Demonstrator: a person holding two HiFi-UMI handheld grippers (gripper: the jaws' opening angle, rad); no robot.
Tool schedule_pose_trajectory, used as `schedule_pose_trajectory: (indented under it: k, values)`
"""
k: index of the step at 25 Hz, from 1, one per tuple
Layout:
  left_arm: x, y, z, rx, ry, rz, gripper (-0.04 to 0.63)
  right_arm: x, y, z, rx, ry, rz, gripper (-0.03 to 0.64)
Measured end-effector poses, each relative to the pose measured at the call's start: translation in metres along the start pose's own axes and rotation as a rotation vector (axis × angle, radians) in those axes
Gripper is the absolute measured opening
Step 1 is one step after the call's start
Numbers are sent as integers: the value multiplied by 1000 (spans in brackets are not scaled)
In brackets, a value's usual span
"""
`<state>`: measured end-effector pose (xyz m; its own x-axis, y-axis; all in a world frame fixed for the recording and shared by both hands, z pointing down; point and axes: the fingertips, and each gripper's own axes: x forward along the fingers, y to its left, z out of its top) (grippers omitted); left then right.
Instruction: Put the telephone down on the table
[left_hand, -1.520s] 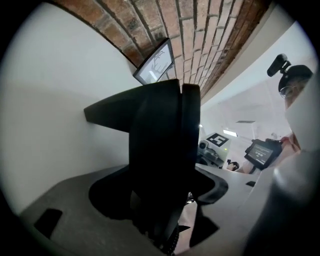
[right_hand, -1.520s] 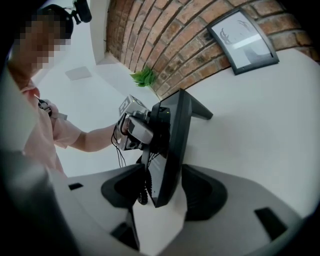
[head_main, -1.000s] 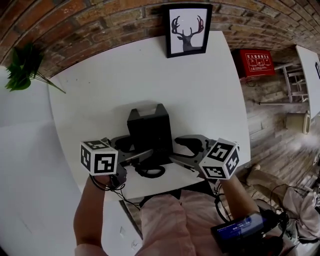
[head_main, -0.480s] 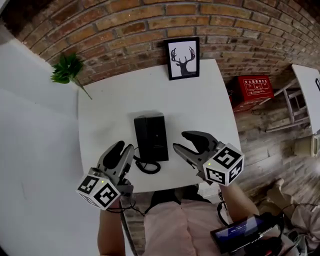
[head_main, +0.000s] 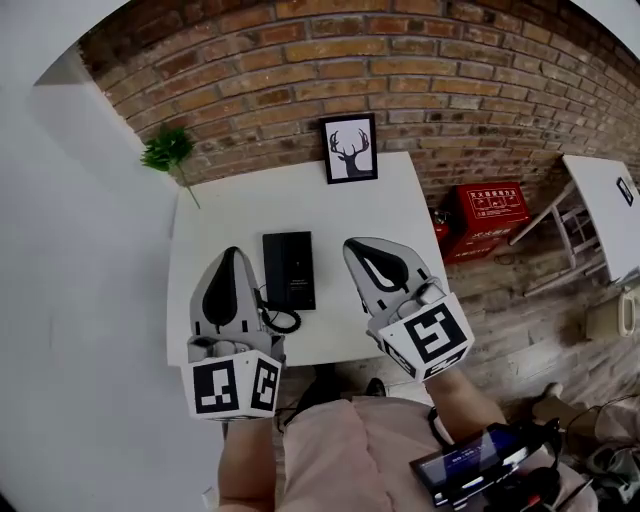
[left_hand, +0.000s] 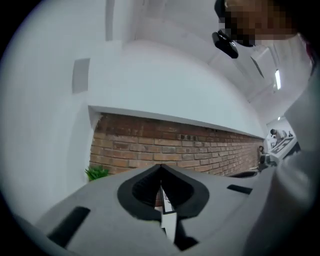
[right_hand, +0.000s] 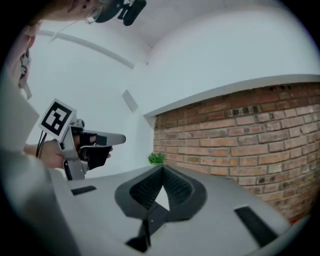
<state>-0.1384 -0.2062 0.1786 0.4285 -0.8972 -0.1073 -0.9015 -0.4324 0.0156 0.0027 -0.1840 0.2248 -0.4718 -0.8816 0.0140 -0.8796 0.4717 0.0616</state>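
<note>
Head view: the black telephone (head_main: 289, 268) is lying flat on the white table (head_main: 330, 205), left of frame centre, with its coiled cord (head_main: 278, 320) looping at its lower end. The left gripper (head_main: 231, 255) is hovering just left of the telephone and the right gripper (head_main: 352, 247) just right of it; neither is touching it. A framed deer picture (head_main: 350, 148) is leaning against the brick wall (head_main: 400, 60) at the table's far edge, with a green plant (head_main: 170, 150) at upper left.

Left gripper view: the left gripper (left_hand: 160, 167) is pointing at the brick wall. Its jaws have just been closing and are now meeting tip to tip, clenched on nothing. The telephone is not showing here.

Right gripper view: the right gripper (right_hand: 161, 170) is likewise pointing at the wall. Its jaws have just been closing and are pressing together, empty. The left gripper is showing at frame left.
</note>
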Motion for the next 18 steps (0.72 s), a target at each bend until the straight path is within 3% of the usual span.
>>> schedule_pose_trajectory:
  k: [3,6,18]
  values:
    - [-8,-18,10,102,-27,32,5,-16,2,9,-32,-25,-24,6]
    - [-13,-34,15,144,-34,34,3,-29,-2,12,-29,-41,-47,6]
    - [-18,-58,6,184,-5,10,3,-46,-11,14,-52,-49,-99,5]
